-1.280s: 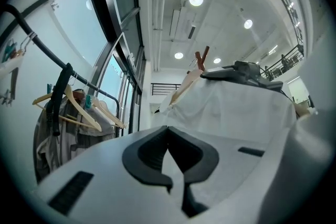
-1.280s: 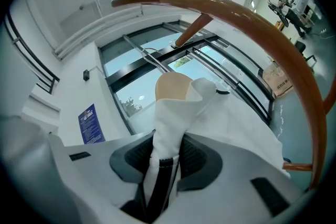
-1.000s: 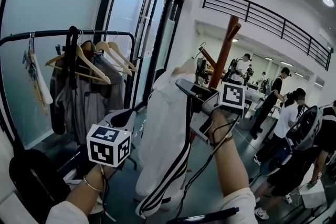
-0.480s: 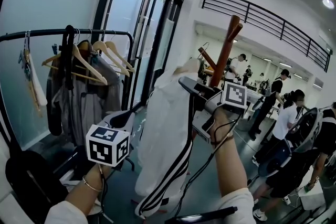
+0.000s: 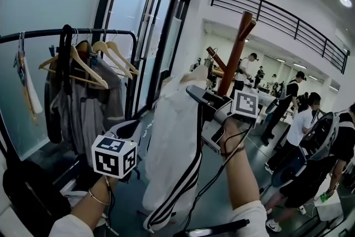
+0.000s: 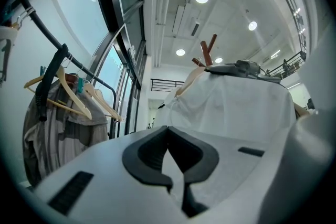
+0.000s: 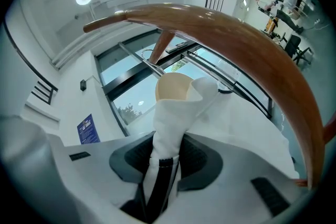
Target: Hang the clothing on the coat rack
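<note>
- Right gripper (image 5: 194,91): jaws drawn narrow and pinched on a gathered fold of the white garment (image 5: 173,152) near its shoulder. A black trim stripe runs down between the pads, and fabric fills the gap.
- White garment: hangs free below the right gripper, with black side stripes toward its lower end. It is gripped high, probably so the full length stays off the floor and the top leads toward the rack.
- Hanger (image 7: 171,86): a pale wooden end shows just beyond the right jaws, wrapped in the fabric. The rest is hidden.
- Coat rack (image 5: 236,50): brown wooden post with upturned arms, beyond and above the right gripper. Nothing hangs on it yet.
- Peg (image 7: 236,44): a curved brown arm arching over the right jaws, apart from the garment. It is the likely target.
- Right hand (image 5: 230,136): forearm raised and angled forward, with the wrist cocked so the jaws point up at the rack.
- Left gripper (image 5: 130,129): low, to the left of and below the right gripper. Its jaws are together with nothing between them, and it appears idle and held clear.
- Clothes rail (image 5: 33,36): farther left of the left gripper, carrying wooden hangers and a grey garment. It seems no part of the task.
</note>
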The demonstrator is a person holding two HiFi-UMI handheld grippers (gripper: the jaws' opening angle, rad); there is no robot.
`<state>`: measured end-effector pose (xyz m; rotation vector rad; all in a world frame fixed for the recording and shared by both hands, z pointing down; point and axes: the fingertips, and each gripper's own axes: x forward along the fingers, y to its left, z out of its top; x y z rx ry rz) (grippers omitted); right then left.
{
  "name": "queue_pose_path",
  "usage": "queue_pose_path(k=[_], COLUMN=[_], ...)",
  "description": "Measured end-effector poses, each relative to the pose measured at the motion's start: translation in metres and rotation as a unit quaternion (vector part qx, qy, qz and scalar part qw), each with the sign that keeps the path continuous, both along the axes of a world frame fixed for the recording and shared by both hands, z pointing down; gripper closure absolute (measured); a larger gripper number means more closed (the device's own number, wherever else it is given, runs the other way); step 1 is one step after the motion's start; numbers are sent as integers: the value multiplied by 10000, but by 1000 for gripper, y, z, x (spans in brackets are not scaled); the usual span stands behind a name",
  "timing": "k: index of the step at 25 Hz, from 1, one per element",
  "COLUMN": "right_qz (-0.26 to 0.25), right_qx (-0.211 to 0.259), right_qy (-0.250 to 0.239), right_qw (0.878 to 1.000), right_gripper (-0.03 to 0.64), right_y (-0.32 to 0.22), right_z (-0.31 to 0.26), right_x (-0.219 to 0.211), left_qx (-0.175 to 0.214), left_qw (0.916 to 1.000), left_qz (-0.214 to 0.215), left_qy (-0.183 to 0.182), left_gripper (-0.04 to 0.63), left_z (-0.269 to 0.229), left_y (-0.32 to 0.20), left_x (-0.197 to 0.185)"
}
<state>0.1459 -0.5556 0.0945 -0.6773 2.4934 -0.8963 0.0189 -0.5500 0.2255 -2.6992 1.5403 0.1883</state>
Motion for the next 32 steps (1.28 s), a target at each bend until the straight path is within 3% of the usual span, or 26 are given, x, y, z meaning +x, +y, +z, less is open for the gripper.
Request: queue_pose_path(k=[16, 22, 27, 32], right_qz=[191, 717, 1092, 1256], right_qx=[-152, -171, -71, -58], right_qy=[-22, 574, 770, 556], right_qw=[9997, 9956, 9910, 9905], right_gripper=[485, 477, 437, 375], right_y=[3, 9, 17, 25], right_z=[19, 40, 46, 56], right_x=[22, 42, 54, 68], left_qx=[-97, -231, -211, -335], left_qw=[9999, 9997, 9992, 9973], left_qz=[74, 117, 337, 641], left_qy=[-15, 26, 46, 129], left_gripper=[588, 588, 588, 588], left_z=[14, 26, 28, 40], left_y=[-3, -4, 0, 11], left_x=[15, 20, 37, 60])
